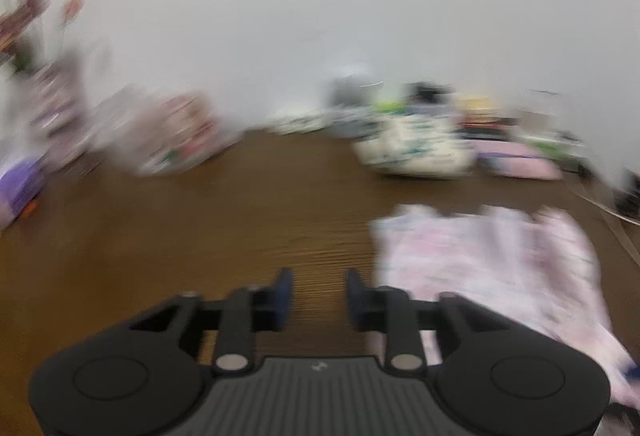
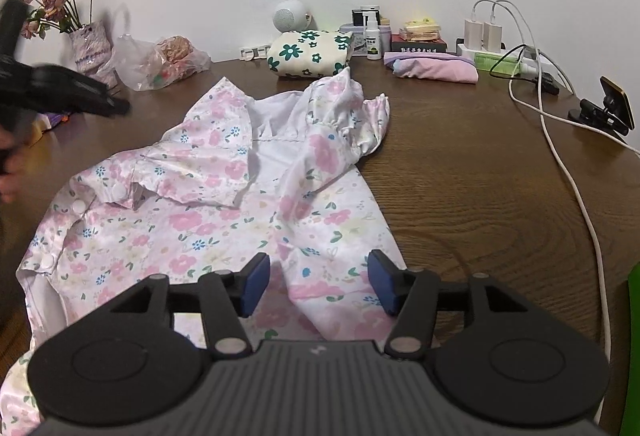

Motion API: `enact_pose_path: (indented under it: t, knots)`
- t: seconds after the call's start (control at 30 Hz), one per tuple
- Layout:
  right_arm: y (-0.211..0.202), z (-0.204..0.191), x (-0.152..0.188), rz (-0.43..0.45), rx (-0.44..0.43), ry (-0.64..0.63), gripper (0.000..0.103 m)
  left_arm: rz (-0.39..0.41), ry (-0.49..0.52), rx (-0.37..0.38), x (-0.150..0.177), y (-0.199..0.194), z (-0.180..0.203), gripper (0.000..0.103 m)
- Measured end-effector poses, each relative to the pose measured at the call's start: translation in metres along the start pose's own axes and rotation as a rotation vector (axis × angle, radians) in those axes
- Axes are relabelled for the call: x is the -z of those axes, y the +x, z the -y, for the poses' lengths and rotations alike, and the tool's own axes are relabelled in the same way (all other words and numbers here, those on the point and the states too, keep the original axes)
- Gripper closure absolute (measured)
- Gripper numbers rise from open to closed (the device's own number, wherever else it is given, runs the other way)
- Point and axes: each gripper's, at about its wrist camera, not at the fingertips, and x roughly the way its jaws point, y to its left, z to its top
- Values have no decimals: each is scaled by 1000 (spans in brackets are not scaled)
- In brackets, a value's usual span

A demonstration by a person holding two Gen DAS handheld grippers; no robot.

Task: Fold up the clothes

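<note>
Two pairs of tongs are in our hands, and neither grips anything. Our right tongs [image 2: 318, 284] stand wide apart just above the near part of the pink floral garment [image 2: 224, 204], which lies spread and rumpled on the brown wooden surface [image 2: 480, 176]; a raised fold of the cloth runs up between the two blue pads [image 2: 254, 282], touching neither as far as we can tell. The garment stretches away from these tongs toward the far side, its ruffled sleeve [image 2: 360, 116] nearest the folded flower-print cloth [image 2: 310, 52] by the wall.

Our left tongs [image 1: 318, 294] are parted too, though more narrowly, with bare wood between the pads. In the blurred left wrist view the garment [image 1: 488, 268] lies just to the right of them, its edge close beside the right pad; we cannot tell whether it touches. From the right wrist view we see the left tool [image 2: 60, 92] as a dark smear off the garment's far left, above the surface, near the vase of dried roses [image 2: 90, 48]
</note>
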Motion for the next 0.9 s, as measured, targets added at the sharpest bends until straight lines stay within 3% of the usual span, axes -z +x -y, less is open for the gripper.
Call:
enact_pose_path:
  t: [0.07,0.17,0.3,0.33,0.37,0.4,0.43,0.5,0.53,0.57,0.6,0.67,0.73,0.77,0.83,0.87,0.9]
  knots:
    - [-1,3,-4,-12,-10,20,49,4,208,111,15,-7,32,33]
    - [-13,11,-20,19,-21,68,50,42,546,125,45,-13,82,32]
    - [-28,11,-59,109,32,53,40,-38,647,99,53,11,98,30]
    - [-23,11,-71,109,33,55,39,-60,607,122,50,16,92,30]
    - [-16,10,-81,99,35,54,38,-82,546,153,45,21,83,37]
    - [-4,8,-90,76,39,49,37,-104,485,184,40,26,74,68]
    - [7,6,-99,54,42,44,37,-126,423,216,35,31,65,90]
    - [31,2,-110,20,53,28,39,-146,294,269,28,37,44,101]
    - [41,2,-112,5,59,22,42,-127,232,264,27,37,32,101]
    - [47,4,-111,-12,67,20,56,-104,174,250,26,36,20,101]
    - [54,6,-111,-28,74,19,78,-79,97,221,25,34,6,101]
    - [67,10,-111,-62,89,17,98,-26,-140,110,25,27,-30,100]
    - [78,16,-110,-85,111,21,98,-5,-374,-13,28,22,-63,94]
    - [80,21,-111,-80,142,36,98,-22,-481,-78,32,21,-78,84]
    - [82,28,-111,-52,245,67,88,-43,-525,-112,34,21,-87,83]
    - [80,29,-110,-26,302,78,65,-38,-513,-111,32,19,-86,76]
    - [78,29,-109,-16,326,78,39,-32,-497,-109,30,18,-83,60]
